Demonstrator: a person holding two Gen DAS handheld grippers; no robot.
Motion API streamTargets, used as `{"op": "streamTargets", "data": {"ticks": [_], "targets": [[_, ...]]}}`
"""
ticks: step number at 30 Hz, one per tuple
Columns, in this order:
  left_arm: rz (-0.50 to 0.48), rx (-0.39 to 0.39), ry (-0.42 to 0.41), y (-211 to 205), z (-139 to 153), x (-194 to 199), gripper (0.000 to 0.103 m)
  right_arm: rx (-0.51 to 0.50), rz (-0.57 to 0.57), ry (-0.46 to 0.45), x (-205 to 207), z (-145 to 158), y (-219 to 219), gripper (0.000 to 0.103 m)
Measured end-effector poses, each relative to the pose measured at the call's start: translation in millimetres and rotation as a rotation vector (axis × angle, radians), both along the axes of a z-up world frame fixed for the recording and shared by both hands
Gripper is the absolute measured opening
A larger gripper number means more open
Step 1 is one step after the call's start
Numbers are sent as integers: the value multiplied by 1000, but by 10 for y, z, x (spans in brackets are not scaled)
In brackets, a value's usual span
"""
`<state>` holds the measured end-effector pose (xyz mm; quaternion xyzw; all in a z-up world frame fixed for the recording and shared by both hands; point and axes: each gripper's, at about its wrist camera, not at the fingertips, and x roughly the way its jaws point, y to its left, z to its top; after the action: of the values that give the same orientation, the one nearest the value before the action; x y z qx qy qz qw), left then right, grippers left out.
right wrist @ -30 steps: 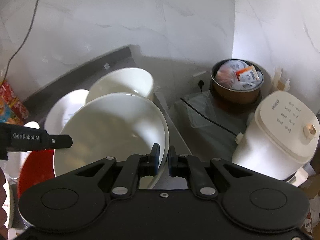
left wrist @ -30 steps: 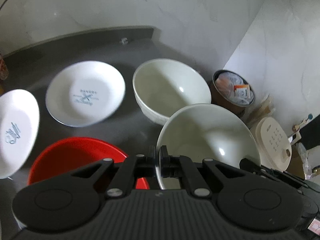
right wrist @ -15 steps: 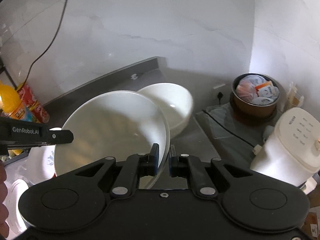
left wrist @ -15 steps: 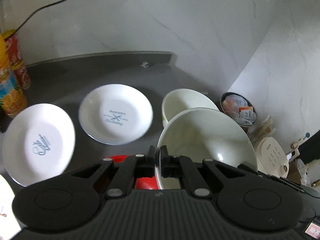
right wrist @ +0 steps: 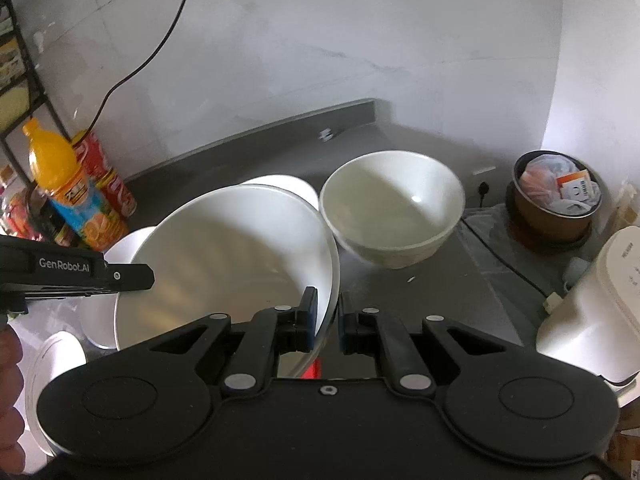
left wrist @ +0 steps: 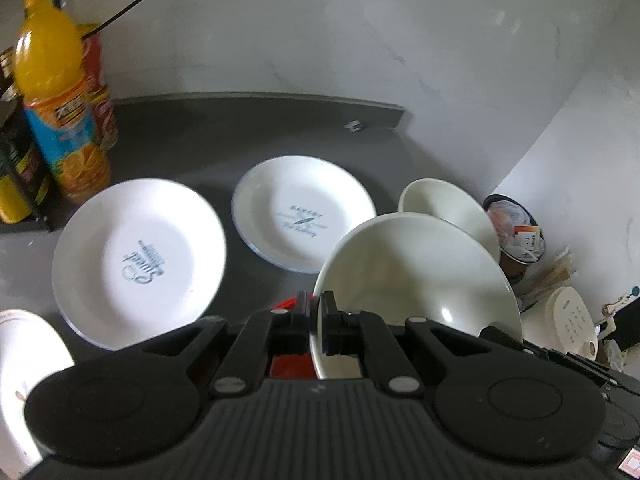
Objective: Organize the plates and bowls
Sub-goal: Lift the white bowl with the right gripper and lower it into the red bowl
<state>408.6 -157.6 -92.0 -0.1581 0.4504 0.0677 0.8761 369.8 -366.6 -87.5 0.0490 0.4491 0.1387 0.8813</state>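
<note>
Dark grey stone is your worktop (left wrist: pixel 208 148), and most of the crockery is spread across it unsorted. Largest in play is the wide cream bowl (left wrist: pixel 416 276), lifted clear of the counter and tilted. Your left gripper (left wrist: pixel 316 320) pinches its near rim in the left view, and your right gripper (right wrist: pixel 325 316) straddles the opposite rim, its pads pressed close on the wall. Just beyond sits the deeper bowl (right wrist: pixel 392 220), the likely nest for it. Two printed plates (left wrist: pixel 140 264) (left wrist: pixel 304 212) lie side by side, unstacked, with a third white dish (left wrist: pixel 24 360) at the left edge. A red dish (left wrist: pixel 290 360) peeks beneath the jaws. By my judgement nothing is stacked yet.
</note>
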Motion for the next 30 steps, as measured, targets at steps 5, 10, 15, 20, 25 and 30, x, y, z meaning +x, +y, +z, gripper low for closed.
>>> {"op": "streamTargets", "data": {"ticks": [5,10,15,20,25,30], "targets": [[22,-1,20,111,-76,-89,3,-7,34,-2,-58,-25,120,11],[43,-7,50,181,-152,-150,3,-2,53,16,-75,-46,177,10],[55,-1,77,211,-241,-216,3,-15,81,27,-111,-89,254,11],[67,-4,107,251,-359,-261,3,-30,101,45,-150,-154,315,11],[65,-8,130,240,-451,-269,3,-43,108,62,-154,-217,336,11],[56,6,129,233,-481,-258,4,-56,120,68,-153,-257,355,11]]}}
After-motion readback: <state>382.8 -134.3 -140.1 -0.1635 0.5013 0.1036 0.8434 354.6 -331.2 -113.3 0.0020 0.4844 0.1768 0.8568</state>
